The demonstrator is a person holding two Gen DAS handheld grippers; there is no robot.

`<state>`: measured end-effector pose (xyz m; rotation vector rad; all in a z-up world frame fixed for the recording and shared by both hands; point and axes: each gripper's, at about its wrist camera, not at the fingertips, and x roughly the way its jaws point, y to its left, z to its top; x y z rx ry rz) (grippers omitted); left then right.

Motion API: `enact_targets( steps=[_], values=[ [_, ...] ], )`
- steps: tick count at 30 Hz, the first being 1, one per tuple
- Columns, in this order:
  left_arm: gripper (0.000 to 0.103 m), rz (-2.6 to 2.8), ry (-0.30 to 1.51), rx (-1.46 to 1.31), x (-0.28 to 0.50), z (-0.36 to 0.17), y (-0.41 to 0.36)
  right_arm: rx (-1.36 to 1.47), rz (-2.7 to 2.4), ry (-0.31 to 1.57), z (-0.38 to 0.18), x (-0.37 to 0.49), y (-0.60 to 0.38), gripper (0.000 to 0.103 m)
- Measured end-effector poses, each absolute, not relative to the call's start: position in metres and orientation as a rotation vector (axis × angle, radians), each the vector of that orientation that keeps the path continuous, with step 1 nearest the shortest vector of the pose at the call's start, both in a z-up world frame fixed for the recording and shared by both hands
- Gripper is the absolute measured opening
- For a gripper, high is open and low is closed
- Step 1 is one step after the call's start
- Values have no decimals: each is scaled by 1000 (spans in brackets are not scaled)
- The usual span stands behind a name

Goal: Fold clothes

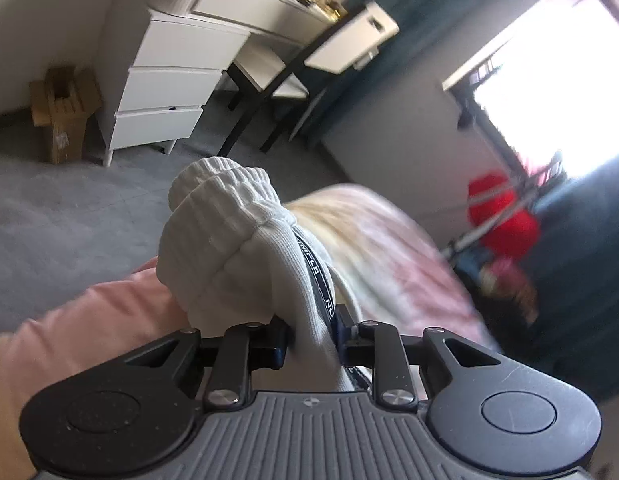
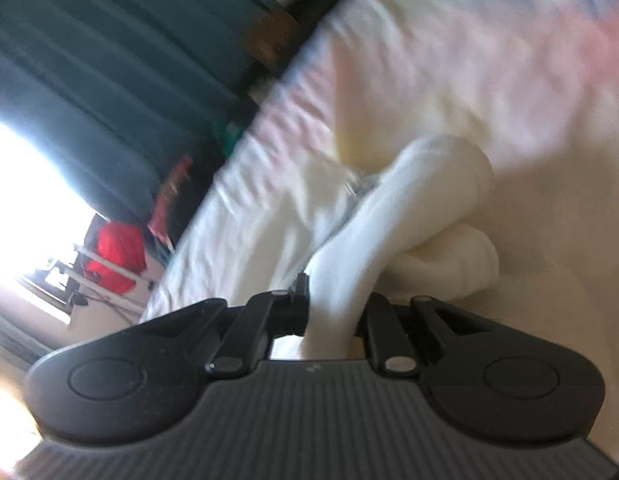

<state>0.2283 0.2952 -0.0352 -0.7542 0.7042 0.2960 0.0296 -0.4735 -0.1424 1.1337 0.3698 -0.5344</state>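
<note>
In the left wrist view my left gripper (image 1: pixel 313 344) is shut on a pair of white ribbed socks (image 1: pixel 229 240). The cuffs bunch up above the jaws, and a dark band with white lettering runs down one side. In the right wrist view my right gripper (image 2: pixel 333 316) is shut on the other end of the white socks (image 2: pixel 421 200), where the rounded toe ends stick out past the jaws. The socks hang over a bed with a pink and cream cover (image 1: pixel 389 264). The right view is blurred.
A white drawer unit (image 1: pixel 165 92) and a desk with a dark-legged chair (image 1: pixel 277 80) stand across the grey carpet. A cardboard box (image 1: pixel 65 108) sits by the wall. A bright window (image 1: pixel 549 88), dark curtains (image 2: pixel 109 60) and a red item on a rack (image 2: pixel 117 252) lie beyond the bed.
</note>
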Motion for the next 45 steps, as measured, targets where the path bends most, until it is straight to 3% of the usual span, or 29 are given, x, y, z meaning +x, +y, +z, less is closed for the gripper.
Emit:
enact_targets(
  steps=[5,7,8,9,11,14,19,23,29,39,45],
  values=[
    [36,331,800,-641,229,-67,291,1219,-457,409,-163,26,-482,14],
    [44,335,811,-617,224,-69,287,1235,-441,411,-166,28,-482,14],
    [54,328,813,-606,221,-69,285,1256,-435,411,-169,28,-481,17],
    [64,313,818,-578,218,-68,282,1285,-425,411,-173,27,-481,22],
    [74,292,817,-498,210,-65,271,1334,-395,415,-180,29,-480,58],
    [85,254,786,-336,189,-62,246,1329,-382,393,-181,34,-477,61],
    [85,212,750,-140,150,-58,207,1196,-443,340,-175,47,-481,58],
    [86,170,695,-94,132,-47,176,1149,-456,333,-178,50,-495,40],
    [87,72,658,-42,157,-47,102,1041,-443,378,-170,55,-487,39],
    [88,-56,698,77,219,-104,-13,831,-446,369,-142,63,-463,41],
    [93,-56,724,187,228,-144,-21,847,-389,345,-146,67,-465,61]
  ],
)
